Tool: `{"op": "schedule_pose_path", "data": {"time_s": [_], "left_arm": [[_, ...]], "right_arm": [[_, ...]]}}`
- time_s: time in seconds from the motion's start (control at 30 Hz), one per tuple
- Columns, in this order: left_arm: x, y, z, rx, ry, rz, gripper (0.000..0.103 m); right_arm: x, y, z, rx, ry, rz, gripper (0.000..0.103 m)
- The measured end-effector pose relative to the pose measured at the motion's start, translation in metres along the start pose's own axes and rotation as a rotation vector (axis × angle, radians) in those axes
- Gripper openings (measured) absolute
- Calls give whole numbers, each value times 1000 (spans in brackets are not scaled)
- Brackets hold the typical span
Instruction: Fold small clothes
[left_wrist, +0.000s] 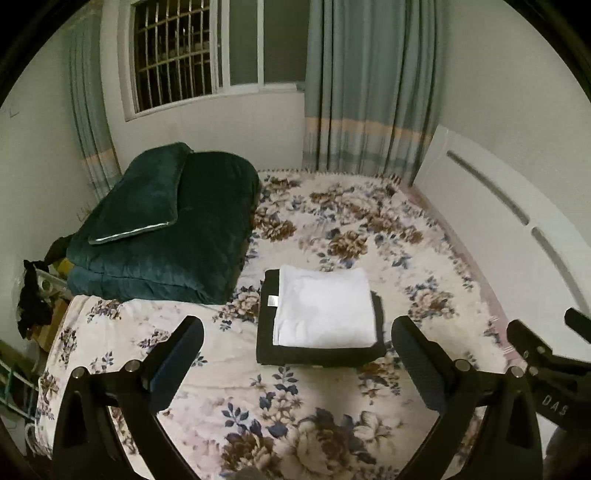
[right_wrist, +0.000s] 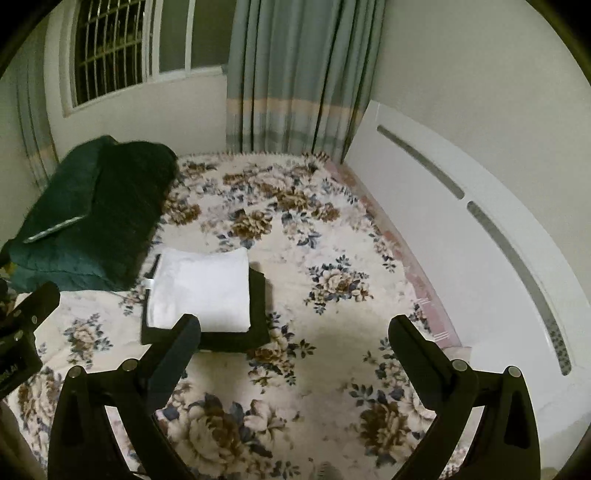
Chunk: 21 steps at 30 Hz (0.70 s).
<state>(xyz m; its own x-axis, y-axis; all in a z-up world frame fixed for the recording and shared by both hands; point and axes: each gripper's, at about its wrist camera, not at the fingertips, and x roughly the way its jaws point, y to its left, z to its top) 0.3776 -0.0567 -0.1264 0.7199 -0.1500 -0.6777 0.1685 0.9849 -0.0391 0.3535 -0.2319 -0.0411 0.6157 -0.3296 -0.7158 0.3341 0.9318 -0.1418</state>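
Note:
A folded white garment (left_wrist: 325, 308) lies on top of a folded black garment (left_wrist: 317, 354) on the floral bedspread (left_wrist: 277, 406). My left gripper (left_wrist: 297, 334) is open and empty, just short of the stack. In the right wrist view the white garment (right_wrist: 201, 290) and the black garment (right_wrist: 258, 314) sit to the left. My right gripper (right_wrist: 295, 332) is open and empty, held above the bedspread (right_wrist: 325, 369) to the right of the stack. The right gripper's body shows at the right edge of the left wrist view (left_wrist: 546, 354).
A folded dark green quilt with a pillow (left_wrist: 162, 225) sits at the far left of the bed. A white headboard (right_wrist: 461, 221) runs along the right side. Curtains (left_wrist: 369, 92) and a barred window (left_wrist: 173, 55) are behind the bed.

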Motion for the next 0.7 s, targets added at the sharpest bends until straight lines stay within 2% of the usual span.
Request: {"op": "schedule_pose_path", "data": {"time_s": [0.23,0.4,0.53,0.7], "left_arm": [[-79,3,-8,-26,-57,14,103],[-111,4,-18,-29,-63,22,103],[-127,4,-24,-35,-65,41,103],[-144,4,-33,-37,-68,59,103]], "right_arm": [[-100,-13,-14,-12,-100,9,103],[-159,-23,-24,-8,-153,21,103],[-190,-28,-33,-5,-172,37,103],[-211,-32,-42,-6,-179,52,103]]}}
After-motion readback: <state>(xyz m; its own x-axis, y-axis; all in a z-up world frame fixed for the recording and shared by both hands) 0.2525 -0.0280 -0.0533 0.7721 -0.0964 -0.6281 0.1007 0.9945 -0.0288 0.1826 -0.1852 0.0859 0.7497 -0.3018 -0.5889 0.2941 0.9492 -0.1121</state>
